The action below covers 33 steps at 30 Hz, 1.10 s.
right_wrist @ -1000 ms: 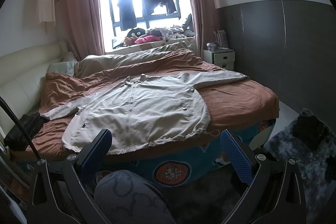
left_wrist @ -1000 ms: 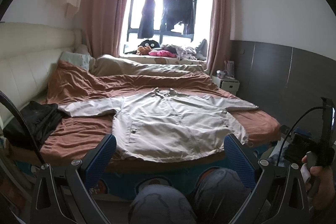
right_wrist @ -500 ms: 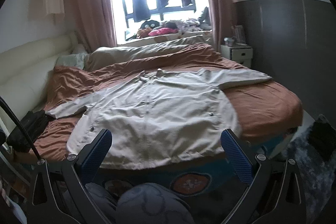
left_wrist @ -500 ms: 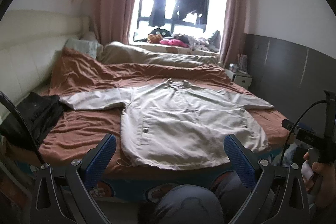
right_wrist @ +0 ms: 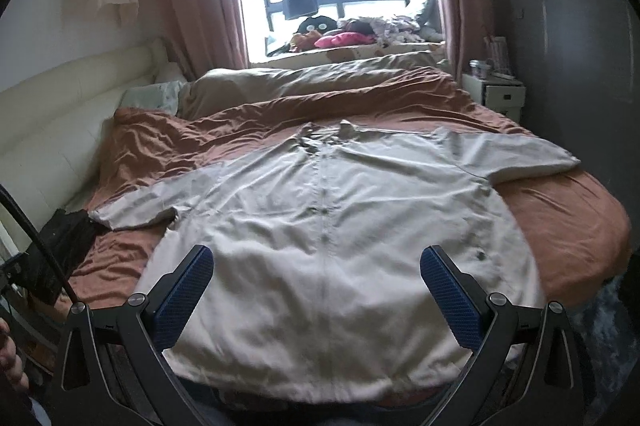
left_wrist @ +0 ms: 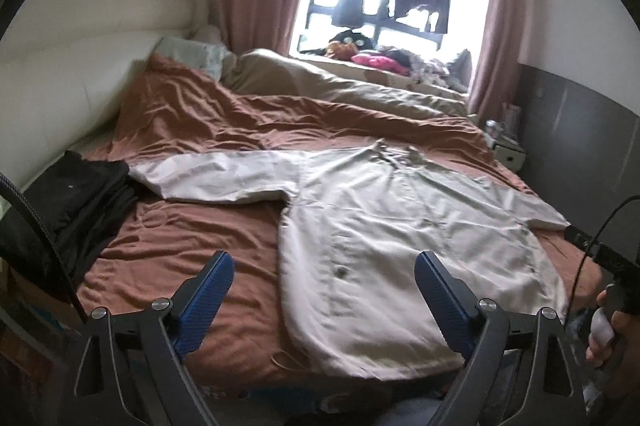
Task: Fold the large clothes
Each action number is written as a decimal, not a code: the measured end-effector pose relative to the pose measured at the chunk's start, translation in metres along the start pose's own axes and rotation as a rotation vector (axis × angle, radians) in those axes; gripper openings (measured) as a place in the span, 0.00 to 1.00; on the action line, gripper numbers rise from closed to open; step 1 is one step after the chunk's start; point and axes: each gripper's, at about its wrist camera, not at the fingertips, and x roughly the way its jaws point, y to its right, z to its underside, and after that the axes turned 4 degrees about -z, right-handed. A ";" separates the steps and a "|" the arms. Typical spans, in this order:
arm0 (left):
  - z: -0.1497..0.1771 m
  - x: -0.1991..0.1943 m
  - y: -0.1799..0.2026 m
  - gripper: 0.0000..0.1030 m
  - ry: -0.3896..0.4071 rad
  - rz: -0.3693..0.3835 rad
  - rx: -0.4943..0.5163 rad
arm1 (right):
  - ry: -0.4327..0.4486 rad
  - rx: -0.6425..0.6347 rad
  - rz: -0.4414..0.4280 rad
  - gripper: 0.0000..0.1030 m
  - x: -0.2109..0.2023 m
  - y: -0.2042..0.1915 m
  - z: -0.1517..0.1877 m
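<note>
lying flat: one jacket (right_wrist: 328, 250); left gripper (left_wrist: 324, 286) closing, empty; right gripper (right_wrist: 316, 282) spread

A jacket (right_wrist: 328, 226) lies flat on the bed (right_wrist: 568, 218), sleeves spread to both sides. A folded garment (left_wrist: 76, 202) lies beside its left sleeve. A nightstand (right_wrist: 496, 94) stands at the bed's right.

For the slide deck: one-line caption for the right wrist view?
Open right gripper nears a beige jacket spread flat, sleeves out, on a brown bedspread.
</note>
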 end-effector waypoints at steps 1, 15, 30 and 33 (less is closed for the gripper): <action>-0.005 0.009 -0.008 0.89 -0.009 -0.007 -0.014 | 0.000 0.003 -0.009 1.00 0.009 0.000 -0.005; -0.060 0.096 -0.106 0.72 -0.067 -0.128 -0.166 | -0.055 0.060 -0.134 1.00 0.133 -0.027 -0.048; -0.088 0.219 -0.202 0.58 -0.180 -0.245 -0.290 | -0.279 0.069 -0.230 0.71 0.264 -0.064 -0.067; -0.087 0.244 -0.221 0.58 -0.202 -0.279 -0.313 | -0.324 0.061 -0.247 0.64 0.294 -0.074 -0.074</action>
